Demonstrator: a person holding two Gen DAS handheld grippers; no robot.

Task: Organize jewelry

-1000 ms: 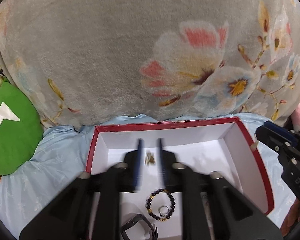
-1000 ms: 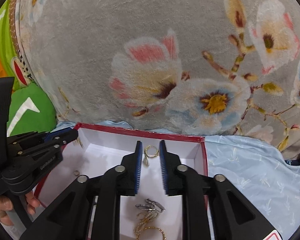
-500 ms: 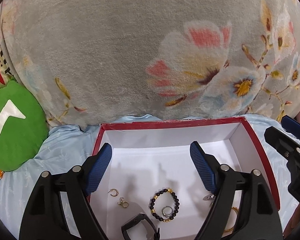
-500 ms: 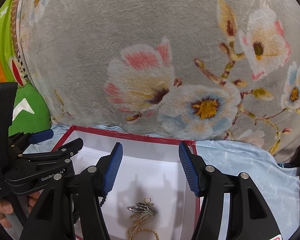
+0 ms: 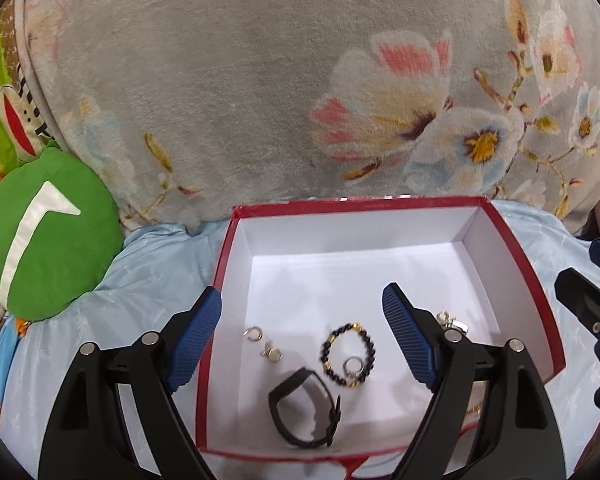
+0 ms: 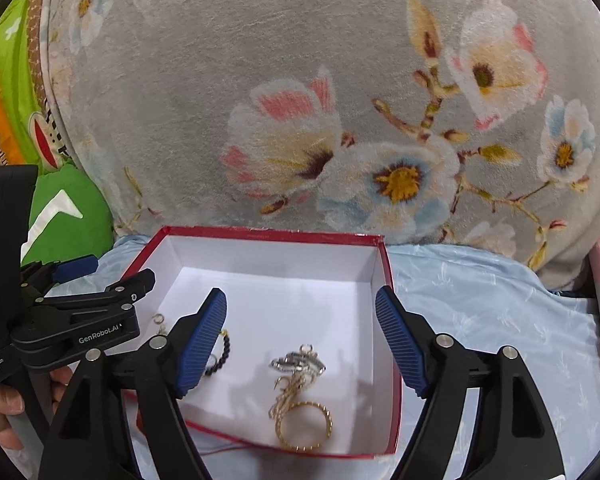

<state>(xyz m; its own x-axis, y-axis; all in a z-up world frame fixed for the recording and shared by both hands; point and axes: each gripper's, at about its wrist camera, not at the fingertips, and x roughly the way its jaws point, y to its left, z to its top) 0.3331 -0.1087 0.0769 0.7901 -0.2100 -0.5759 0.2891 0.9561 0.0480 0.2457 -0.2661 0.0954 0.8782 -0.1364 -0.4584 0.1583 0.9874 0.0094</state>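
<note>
A red box with a white inside (image 5: 512, 248) (image 6: 384, 264) lies on the light blue sheet. In the left wrist view it holds small gold earrings (image 5: 262, 340), a dark bead bracelet (image 5: 366, 346) with a silver ring (image 5: 353, 366) inside it, and a black band (image 5: 300, 408). In the right wrist view it holds a gold twisted bangle (image 6: 304, 424), a gold chain and a silver clip (image 6: 298, 364). My left gripper (image 5: 302, 330) is open and empty above the box. My right gripper (image 6: 300, 328) is open and empty above the chain.
A grey flowered blanket (image 5: 280, 92) rises behind the box. A green plush cushion (image 5: 40, 236) lies to the left. The blue sheet (image 6: 500, 312) spreads to the right of the box. A hand (image 6: 0, 408) holds the left gripper's handle.
Both grippers opened and dropped their small gold pieces into the box, then pulled back and up. The earrings now lie on the box floor.
</note>
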